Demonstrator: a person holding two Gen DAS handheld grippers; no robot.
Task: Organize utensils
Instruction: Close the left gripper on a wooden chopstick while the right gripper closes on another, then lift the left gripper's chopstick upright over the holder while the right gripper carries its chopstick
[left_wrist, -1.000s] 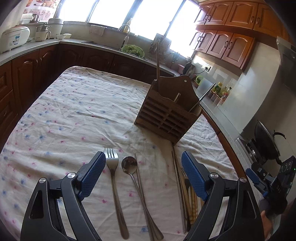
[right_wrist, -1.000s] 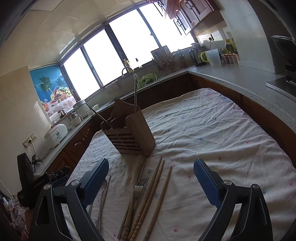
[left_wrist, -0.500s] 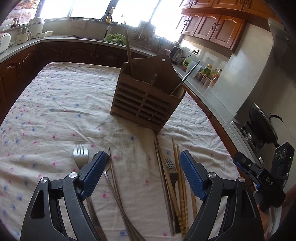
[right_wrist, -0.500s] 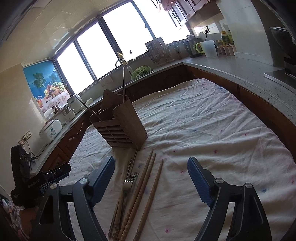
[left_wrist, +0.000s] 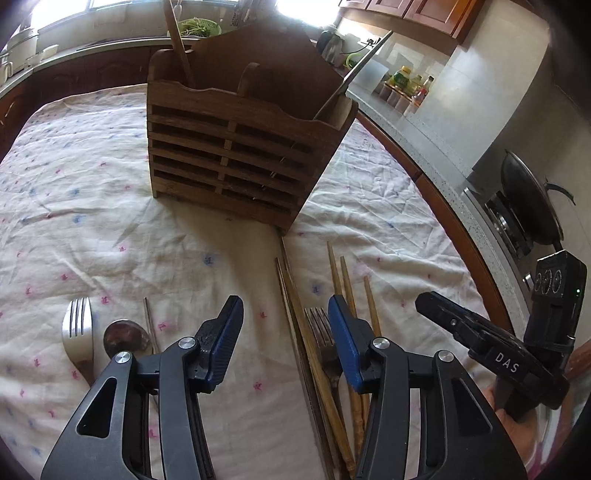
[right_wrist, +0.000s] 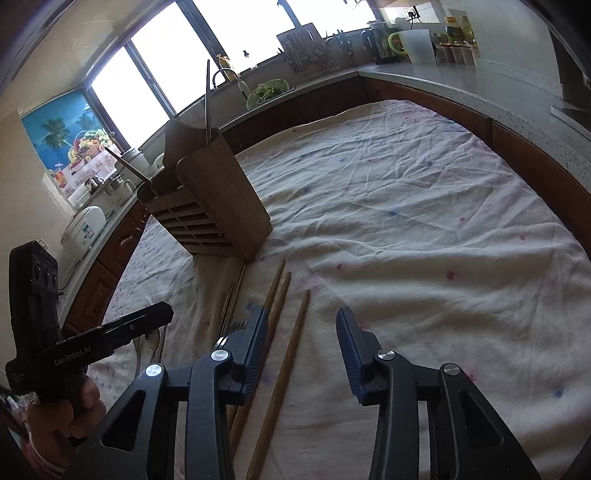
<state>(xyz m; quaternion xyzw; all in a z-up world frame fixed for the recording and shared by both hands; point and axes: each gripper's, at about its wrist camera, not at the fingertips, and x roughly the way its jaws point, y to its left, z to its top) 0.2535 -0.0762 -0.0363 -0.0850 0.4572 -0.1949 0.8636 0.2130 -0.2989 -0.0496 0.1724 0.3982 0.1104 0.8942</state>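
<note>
My left gripper had just been narrowing, its jaws still apart over bare cloth, pinching nothing. My right gripper had been narrowing too, astride one wooden chopstick without touching it. The wooden caddy stood just beyond the loose chopsticks. A dark fork lay half hidden behind my left gripper's right finger. Farther left lay a silver fork and spoon on the flowered tablecloth.

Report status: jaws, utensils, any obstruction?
Both jaws closing, nothing gripped; right gripper straddles one wooden chopstick. Utensils loose on cloth; holder upright. Nothing in the way.
</note>
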